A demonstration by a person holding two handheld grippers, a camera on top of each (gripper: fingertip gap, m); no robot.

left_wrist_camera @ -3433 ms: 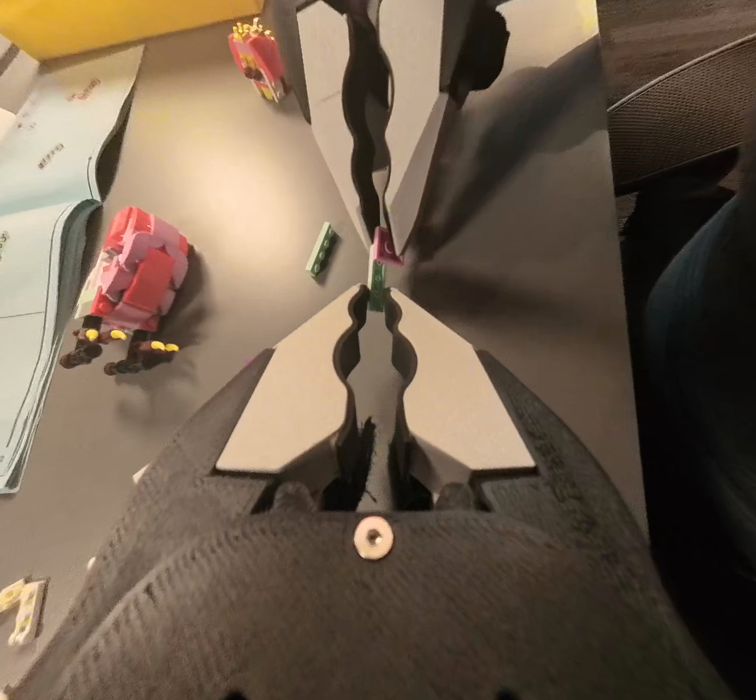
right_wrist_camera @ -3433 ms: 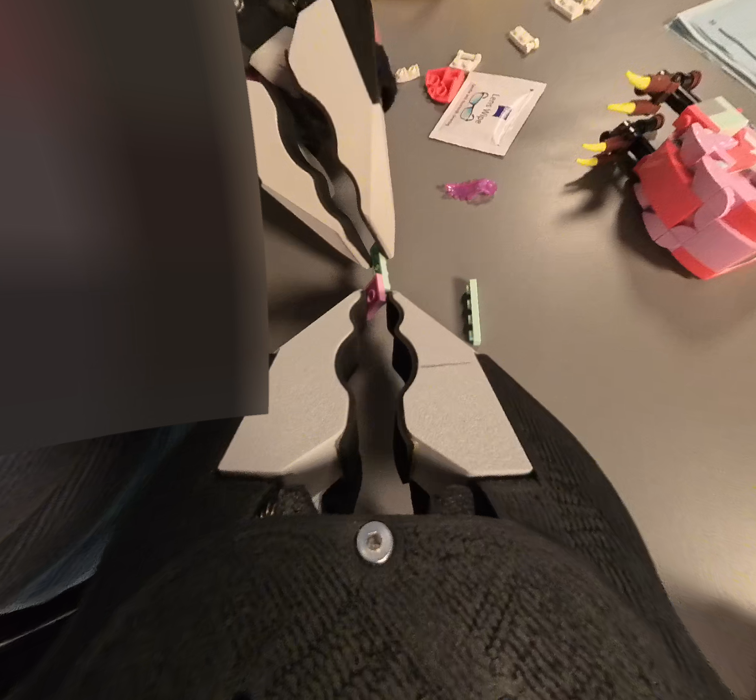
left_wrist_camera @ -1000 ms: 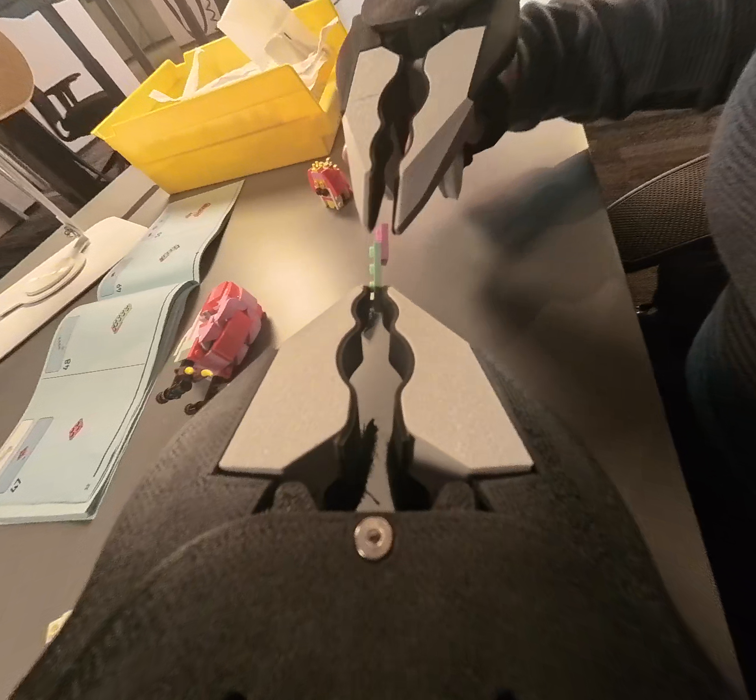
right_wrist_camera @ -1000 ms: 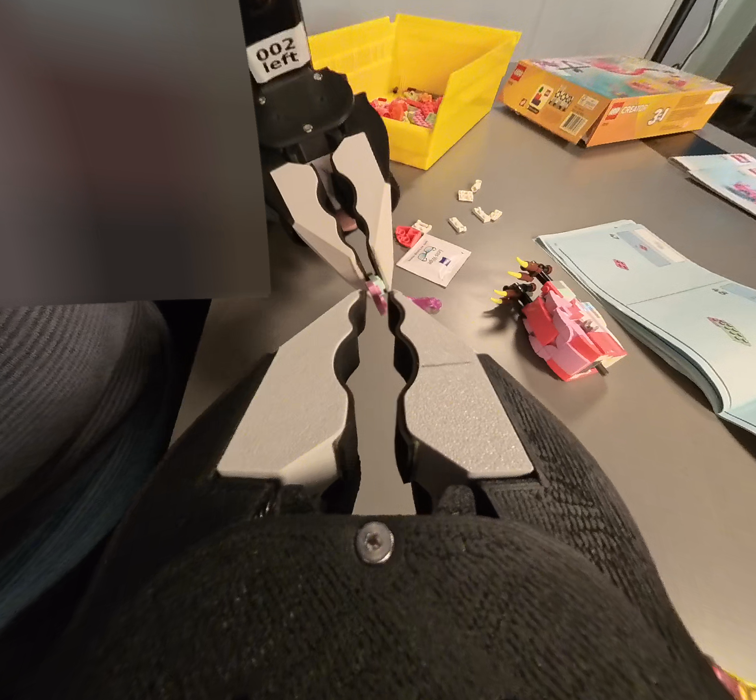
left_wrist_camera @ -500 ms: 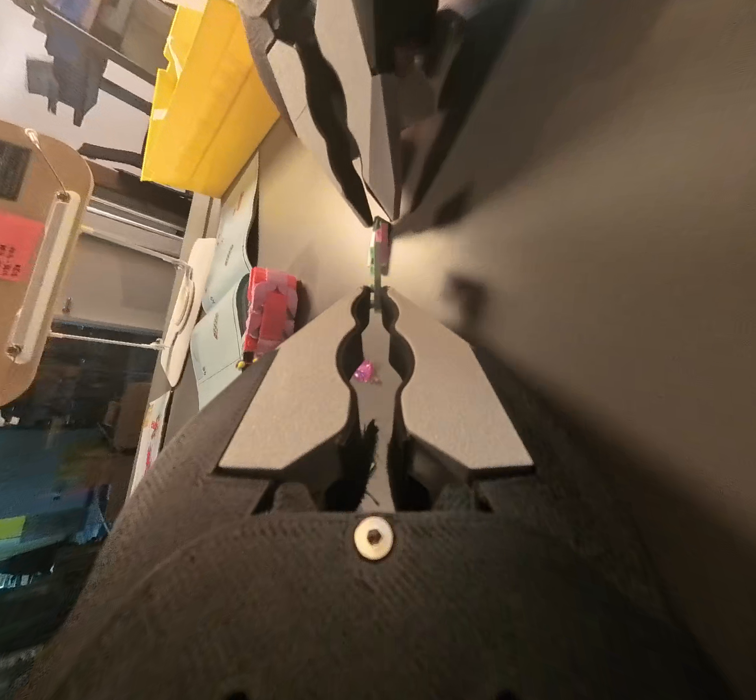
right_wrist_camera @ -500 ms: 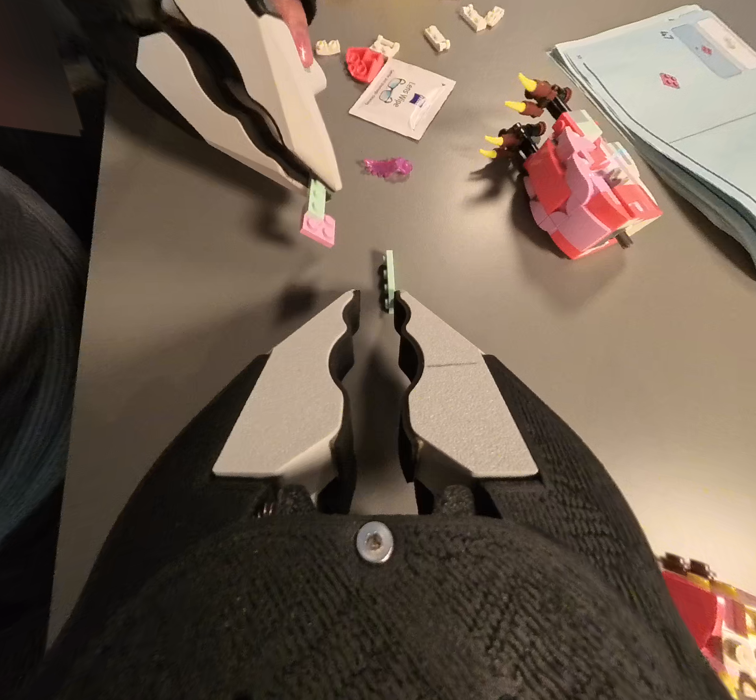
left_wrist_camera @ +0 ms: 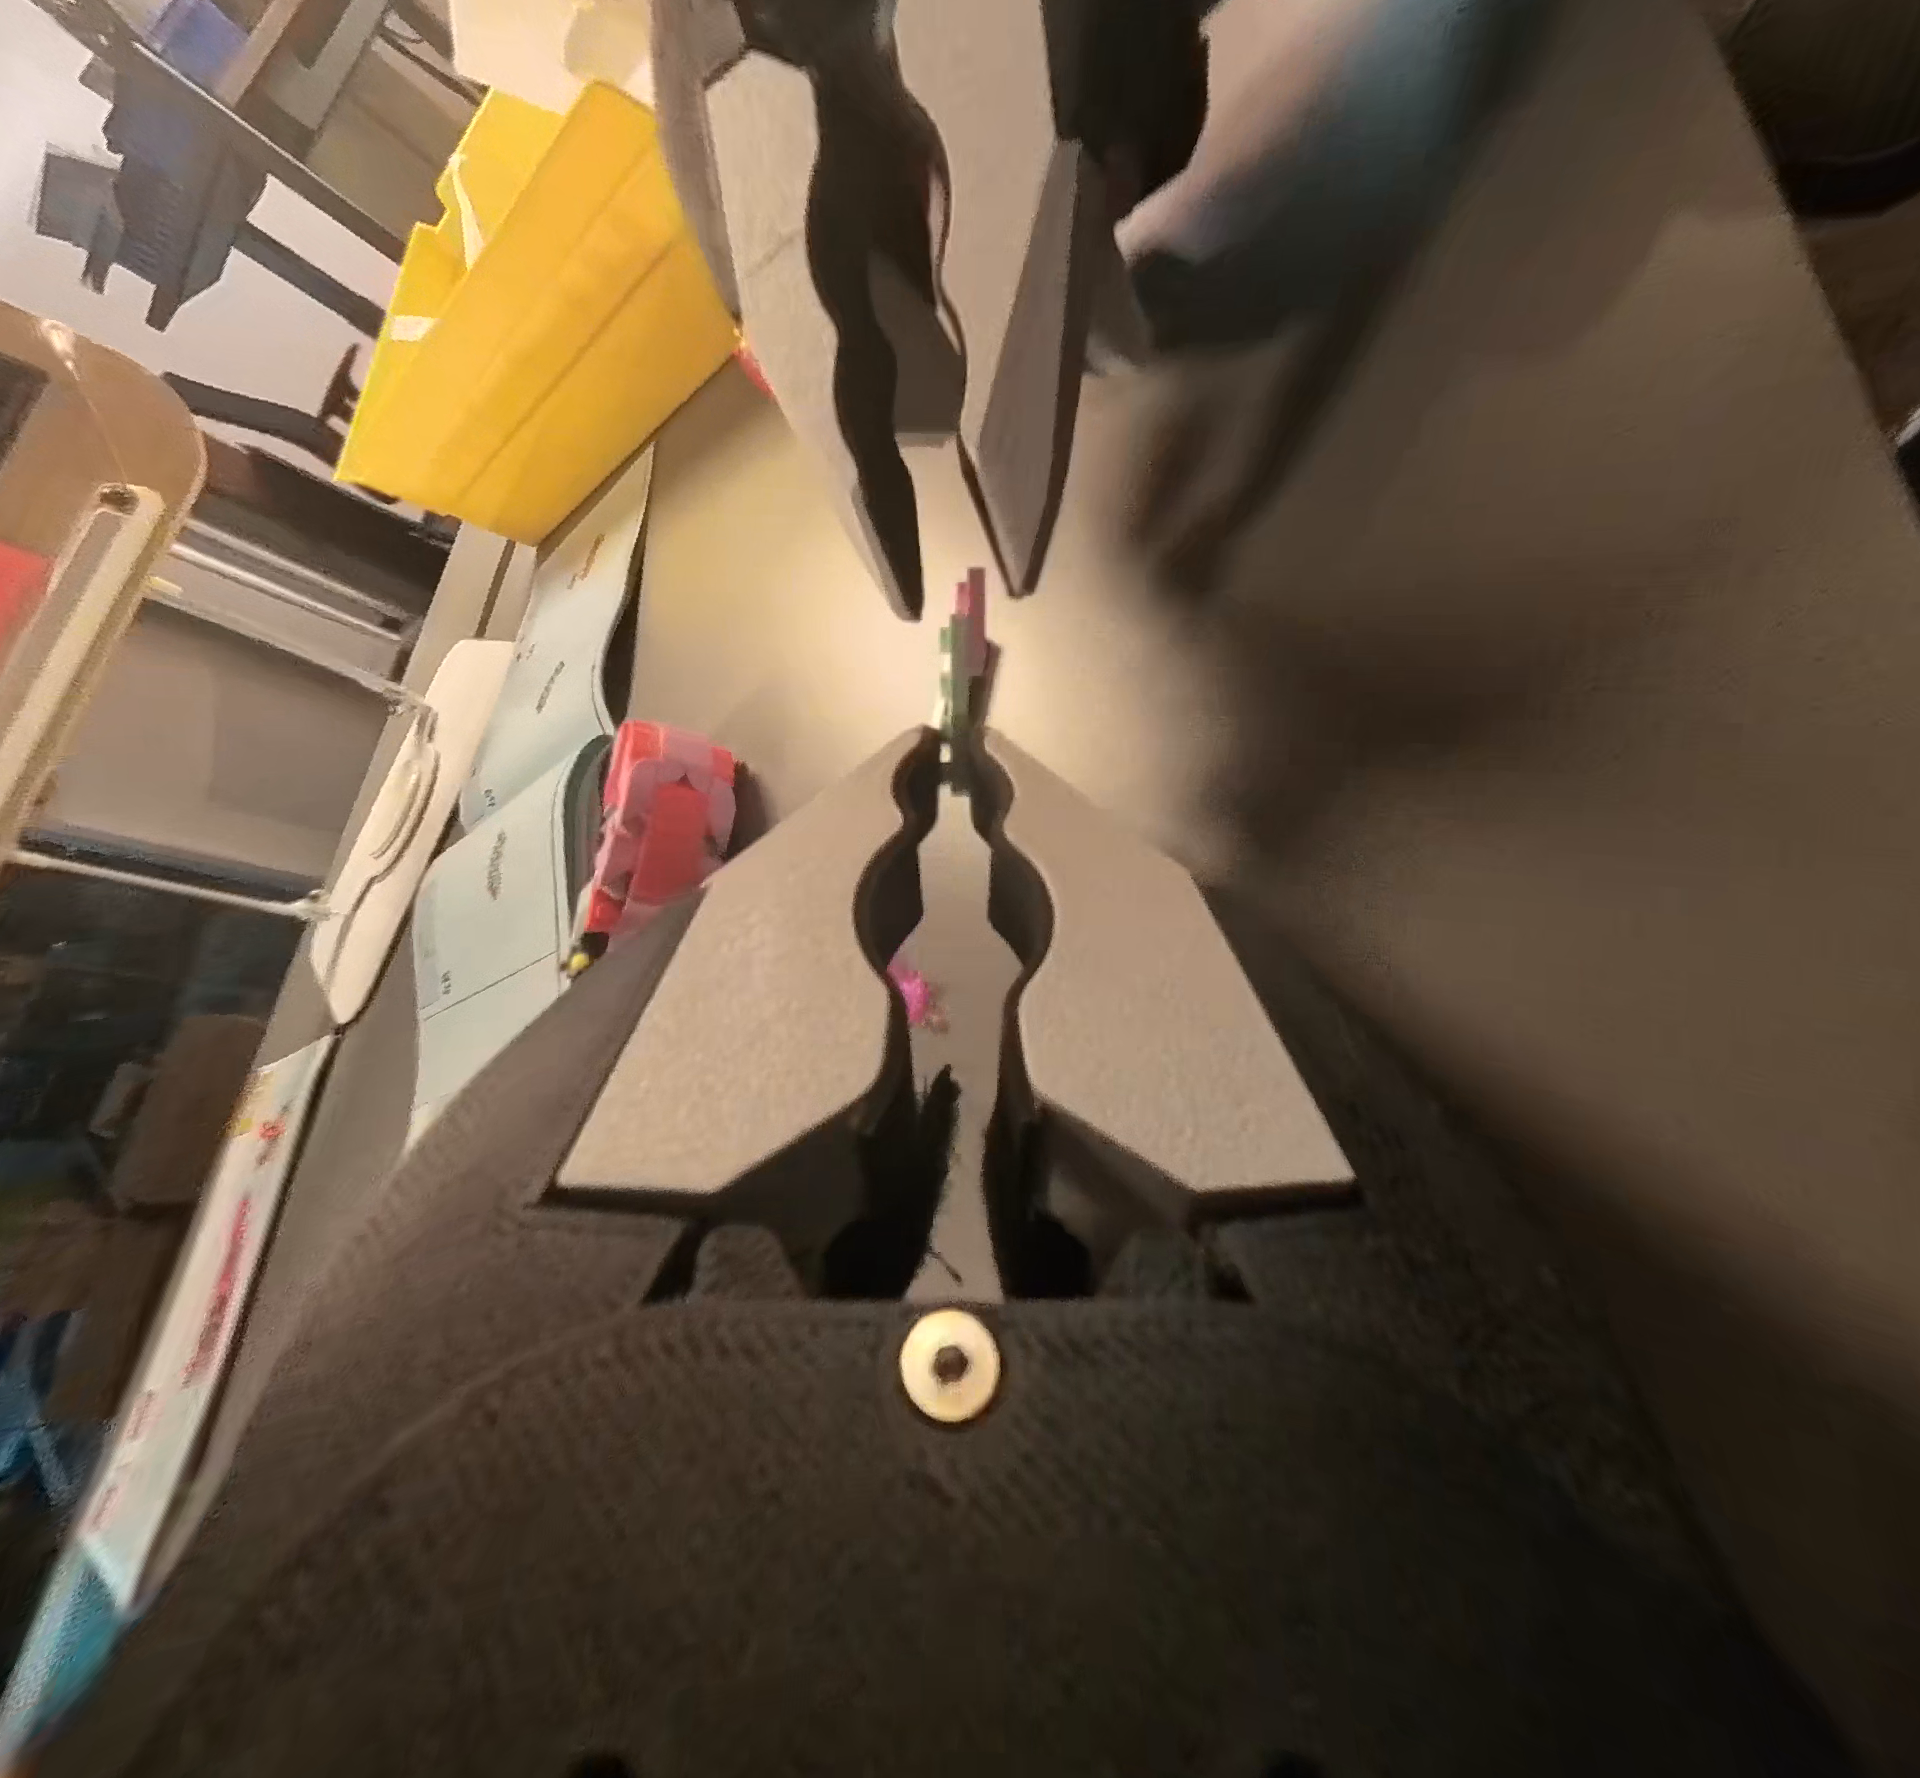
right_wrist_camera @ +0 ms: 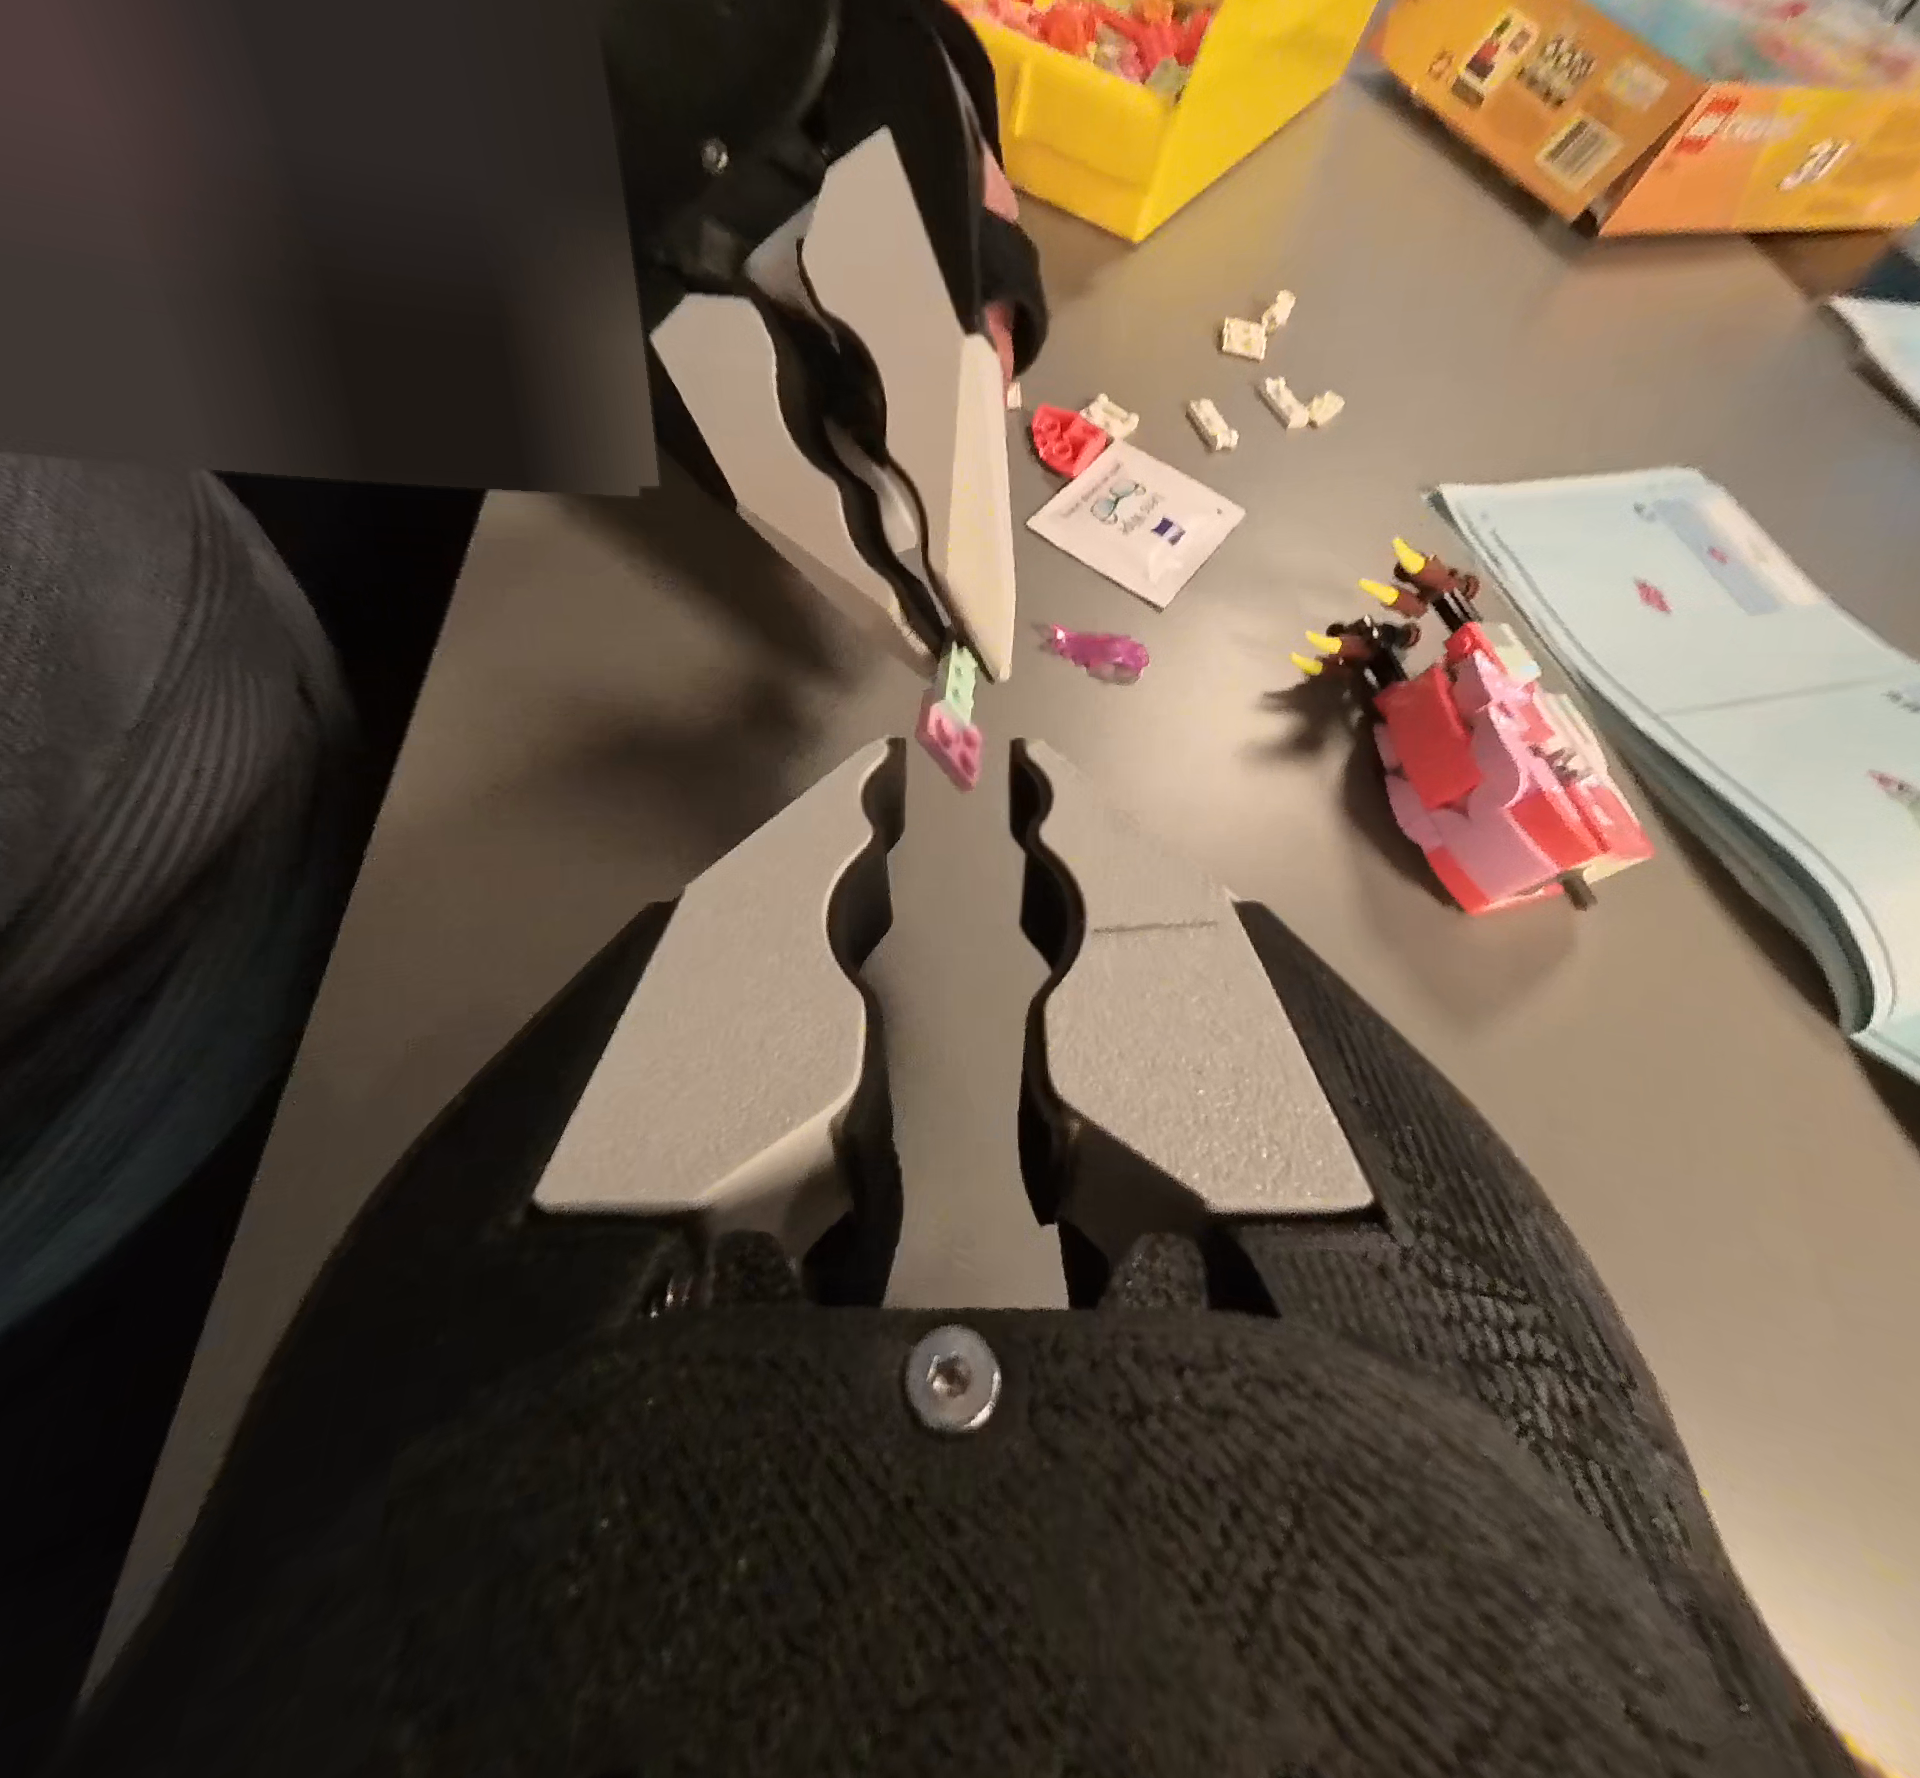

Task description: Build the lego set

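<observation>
My left gripper (left_wrist_camera: 957,754) is shut on a light green plate (left_wrist_camera: 949,689), which has a pink plate (left_wrist_camera: 975,622) joined to its far end. It holds the pair in the air above the grey table (right_wrist_camera: 1455,1053). In the right wrist view the left gripper (right_wrist_camera: 961,660) comes in from the upper left with the green plate (right_wrist_camera: 958,679) and the pink plate (right_wrist_camera: 951,741). My right gripper (right_wrist_camera: 956,752) is open. Its fingertips (right_wrist_camera: 1023,757) stand either side of the pink plate with gaps showing. It also shows in the left wrist view (left_wrist_camera: 961,598).
On the table lie a red and pink brick model (right_wrist_camera: 1507,772), an open booklet (right_wrist_camera: 1714,689), a white sachet (right_wrist_camera: 1132,523), a translucent pink piece (right_wrist_camera: 1091,653), a red piece (right_wrist_camera: 1065,435) and small white pieces (right_wrist_camera: 1247,378). A yellow bin (right_wrist_camera: 1143,66) and an orange box (right_wrist_camera: 1662,97) stand behind. The grippers are tip to tip, or close to it. The translucent pink piece (right_wrist_camera: 1091,653) lies around 6 cm away from my left fingertips.
My right gripper let go of the pink plate, dropped away towards the table and opened wider. It has now come back around the pink plate. My left gripper kept hold of the green plate.
</observation>
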